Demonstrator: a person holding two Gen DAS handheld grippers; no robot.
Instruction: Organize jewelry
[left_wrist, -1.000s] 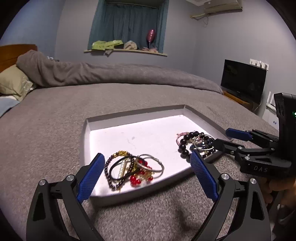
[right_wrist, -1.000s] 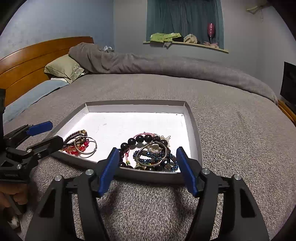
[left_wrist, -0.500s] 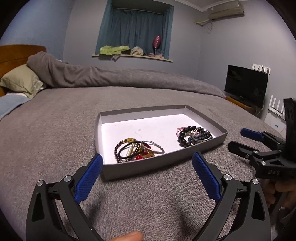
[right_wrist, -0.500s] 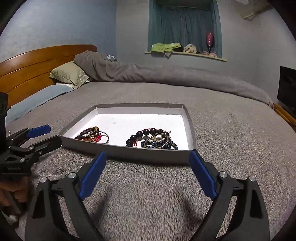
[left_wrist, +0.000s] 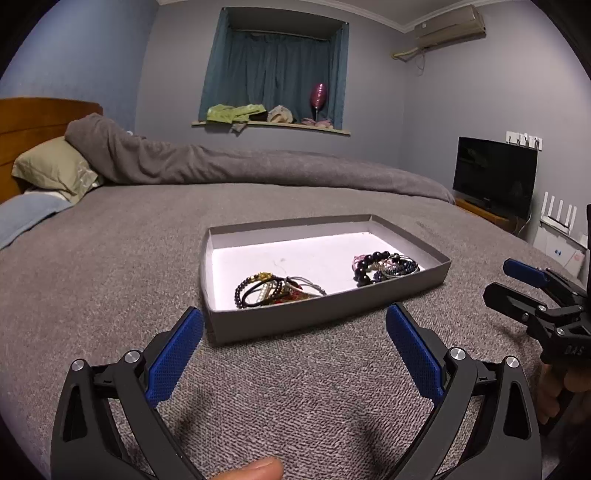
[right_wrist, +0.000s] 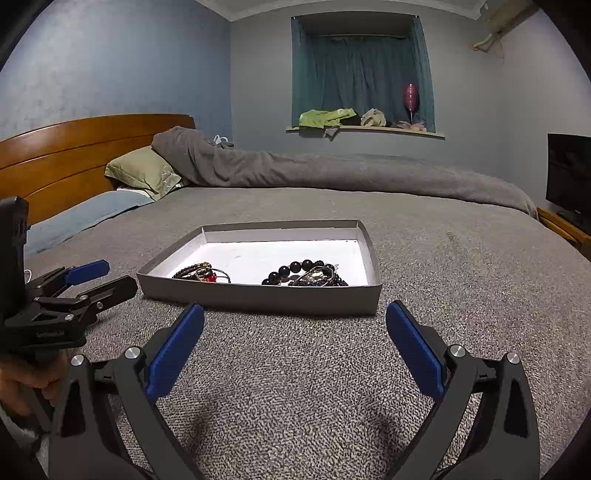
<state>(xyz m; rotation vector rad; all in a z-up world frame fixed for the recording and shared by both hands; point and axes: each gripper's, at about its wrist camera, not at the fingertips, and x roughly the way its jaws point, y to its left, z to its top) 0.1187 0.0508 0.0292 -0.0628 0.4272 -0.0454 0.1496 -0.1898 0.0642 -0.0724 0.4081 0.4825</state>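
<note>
Jewelry sits in two little heaps inside the shallow grey cardboard tray with a white floor (left_wrist: 410, 245), and the tray rests on the grey woven bedspread (left_wrist: 110, 258). One heap, near the tray's left front corner, has a dark bead bracelet, black hair bands, a thin silver bangle and some red beads (left_wrist: 275, 291). The other heap, near the right front side, has a string of big black round beads mixed with small blue beads and a silver ring bangle (left_wrist: 384, 266); from the right wrist view this same heap (right_wrist: 306, 273) lies just behind the front wall. A second ago both grippers were right up at the tray, with their blue tips at the two heaps. Now both have pulled back, and bare bedspread lies between them and the tray. The left gripper (left_wrist: 294, 345) has its jaws spread wide and holds nothing. The right gripper (right_wrist: 294, 341) is spread wide too, and it is also empty. Each one shows up at the edge of the other's view, off to the side of the tray. Both heaps look the same as before, so nothing was lifted out. My guess is that the sorting is finished, or that the person is just stepping back for a look.
</note>
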